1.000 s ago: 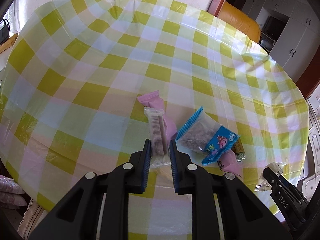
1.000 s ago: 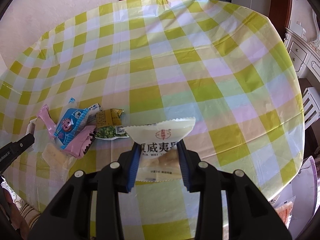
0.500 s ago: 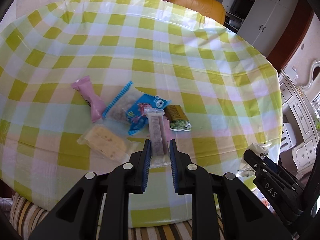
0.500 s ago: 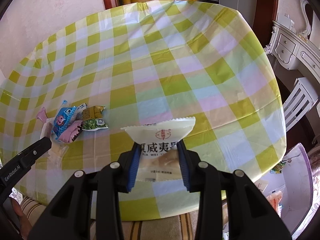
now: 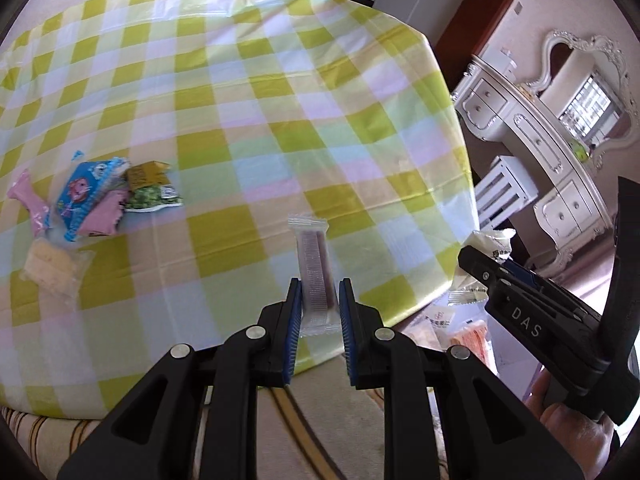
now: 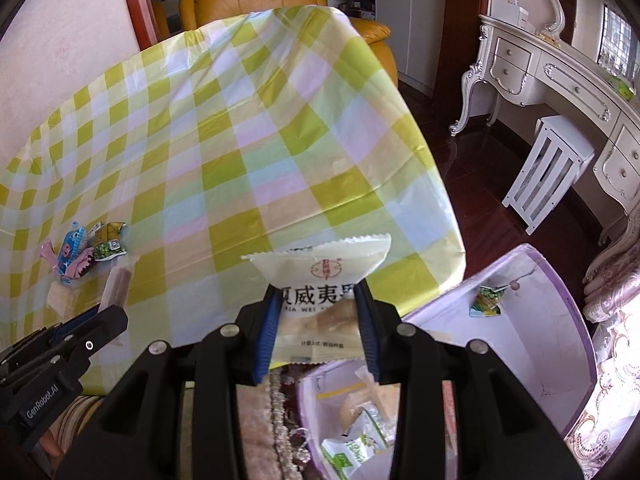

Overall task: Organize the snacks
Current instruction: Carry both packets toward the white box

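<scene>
Checked yellow-green cloth covers the round surface point(image 5: 280, 128); a white dresser and an orange armchair stand behind it.

Left tongs point(image 5: 319, 308) closed nearly all the way on a slim clear-wrapped bar point(image 5: 314, 268), held upright over the surface's near edge. Right tongs point(image 6: 318, 320) narrowly parted and clamped on a white pillow-pack snack point(image 6: 320, 276), at the same near edge.

Lavender storage box point(image 6: 560, 320) sits off the surface's near right edge, lower down, lid open; several packets already inside, among them what looks like a green one, though the view there is cramped.

Remaining pile point(image 5: 92, 204) lies at the surface's near left: blue packet, pink wrappers, green-pea pack, pale wafer pack just nearer than them.

Judgement: both snacks are bound for the box. Risks: the bar is pinched low on its wrapper and could slide or swing out; letting go short of the box rim would drop a pack on the sofa or floor; the two tongs crowding one opening could knock each other.
</scene>
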